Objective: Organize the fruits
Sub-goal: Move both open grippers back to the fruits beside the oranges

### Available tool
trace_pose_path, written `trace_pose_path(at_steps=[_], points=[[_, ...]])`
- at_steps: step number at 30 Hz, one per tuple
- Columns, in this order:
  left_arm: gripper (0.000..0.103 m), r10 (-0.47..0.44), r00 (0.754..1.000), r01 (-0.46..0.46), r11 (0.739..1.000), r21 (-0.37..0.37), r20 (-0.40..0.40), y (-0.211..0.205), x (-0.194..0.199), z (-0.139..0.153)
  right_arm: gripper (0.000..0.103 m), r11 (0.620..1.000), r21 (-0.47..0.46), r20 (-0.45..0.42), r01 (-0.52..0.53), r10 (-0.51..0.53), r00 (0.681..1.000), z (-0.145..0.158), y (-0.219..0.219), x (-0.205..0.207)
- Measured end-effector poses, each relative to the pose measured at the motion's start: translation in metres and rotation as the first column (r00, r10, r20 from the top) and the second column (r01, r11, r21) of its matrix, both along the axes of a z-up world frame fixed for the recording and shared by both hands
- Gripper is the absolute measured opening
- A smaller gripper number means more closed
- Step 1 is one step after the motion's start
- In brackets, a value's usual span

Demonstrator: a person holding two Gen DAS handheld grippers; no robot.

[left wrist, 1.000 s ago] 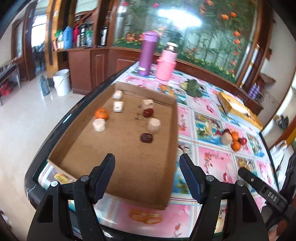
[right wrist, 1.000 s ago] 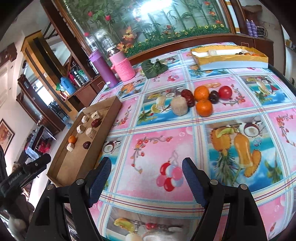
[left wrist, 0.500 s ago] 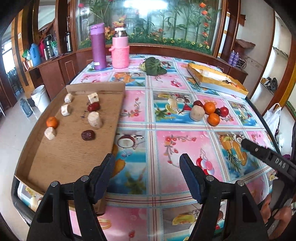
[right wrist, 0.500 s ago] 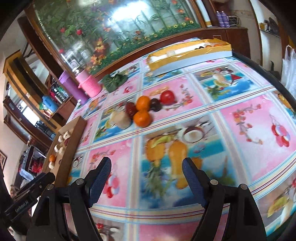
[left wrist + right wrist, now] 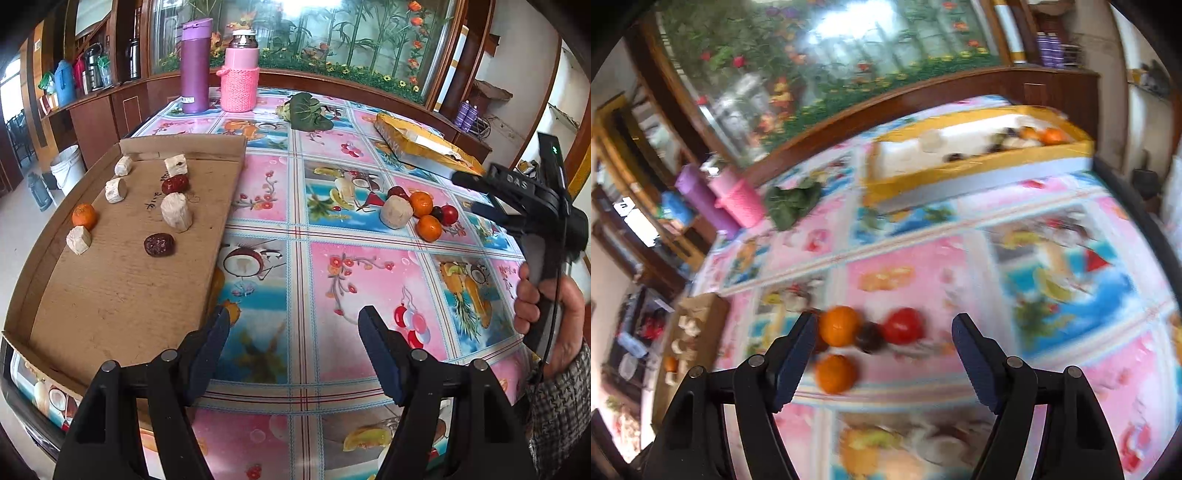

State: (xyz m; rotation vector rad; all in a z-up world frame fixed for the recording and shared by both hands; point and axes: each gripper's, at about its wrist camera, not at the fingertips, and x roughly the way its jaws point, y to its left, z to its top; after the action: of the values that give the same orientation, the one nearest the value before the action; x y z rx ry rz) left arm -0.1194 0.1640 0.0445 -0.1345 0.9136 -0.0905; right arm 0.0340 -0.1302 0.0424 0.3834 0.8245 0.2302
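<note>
The right tool (image 5: pixel 884 354) hangs spread wide over the fruit cluster on the bench (image 5: pixel 369 288), its jaws just closing a little around an orange (image 5: pixel 839 325), a dark plum (image 5: pixel 870 338) and a red fruit (image 5: pixel 903 325), touching none. The left tool (image 5: pixel 293 345) stays out of it, spread and empty beside the cardboard tray (image 5: pixel 110 295), where another orange (image 5: pixel 84 216) and red dates (image 5: pixel 159 244) already sit.

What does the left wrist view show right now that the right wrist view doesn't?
Only the left wrist view: the hand holding the right gripper, and the pale chunk by the loose fruit. Only the right wrist view: fruit inside the yellow box. Both: the cardboard tray, two oranges, red fruit, both flasks.
</note>
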Motion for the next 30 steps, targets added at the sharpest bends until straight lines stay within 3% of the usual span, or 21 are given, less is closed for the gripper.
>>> trace_pose_path(at_steps=[2,4,6,11,13,15,16,18,20,23,26,30], points=[[0.071,0.006,1.000,-0.006,1.000,-0.009,-0.005,0.003,0.000,-0.001,0.080,0.997,-0.007,-0.004,-0.081,0.081,0.997,-0.002,0.023,0.015],[0.072,0.007,1.000,-0.007,1.000,-0.014,-0.002,0.005,-0.001,0.000,0.080,0.992,-0.115,-0.014,-0.050,0.048,0.999,-0.008,0.043,0.026],[0.072,0.007,1.000,-0.007,1.000,-0.015,-0.002,0.006,-0.003,0.000,0.080,0.991,-0.125,-0.030,-0.057,0.053,0.998,-0.016,0.051,0.039],[0.072,0.013,1.000,-0.013,0.999,-0.033,-0.004,0.013,-0.003,0.000,0.084,0.972,-0.010,-0.095,-0.235,0.233,0.968,-0.020,0.070,0.039],[0.071,0.016,1.000,-0.016,0.999,-0.039,-0.002,0.013,-0.001,0.000,0.084,0.943,0.077,-0.075,-0.323,0.329,0.941,-0.012,0.072,0.025],[0.071,0.010,1.000,-0.010,0.999,-0.038,-0.006,0.011,0.001,-0.001,0.085,0.876,0.241,-0.074,-0.417,0.445,0.892,-0.009,0.071,0.013],[0.071,0.002,1.000,-0.003,0.999,-0.045,-0.009,0.010,0.001,-0.002,0.085,0.859,0.271,-0.066,-0.434,0.466,0.882,-0.007,0.070,0.007],[0.072,-0.012,1.000,0.011,0.998,-0.057,-0.009,0.007,0.002,-0.002,0.085,0.862,0.265,-0.022,-0.432,0.453,0.891,0.000,0.062,-0.006],[0.072,-0.019,1.000,0.018,0.998,-0.057,-0.008,0.005,0.003,-0.001,0.084,0.911,0.205,0.000,-0.358,0.366,0.931,0.006,0.045,-0.018],[0.071,-0.028,1.000,0.028,0.997,-0.069,-0.005,0.003,0.011,0.001,0.084,0.972,-0.002,-0.026,-0.234,0.234,0.972,0.007,0.038,-0.030],[0.071,-0.036,0.999,0.037,0.996,-0.082,0.010,-0.001,0.023,0.006,0.075,0.966,-0.159,-0.060,-0.203,0.196,0.979,-0.004,0.044,-0.040],[0.071,-0.069,0.997,0.071,0.995,-0.075,0.027,-0.018,0.046,0.009,0.073,0.967,-0.232,-0.023,-0.101,0.098,0.995,-0.008,0.025,-0.044]])
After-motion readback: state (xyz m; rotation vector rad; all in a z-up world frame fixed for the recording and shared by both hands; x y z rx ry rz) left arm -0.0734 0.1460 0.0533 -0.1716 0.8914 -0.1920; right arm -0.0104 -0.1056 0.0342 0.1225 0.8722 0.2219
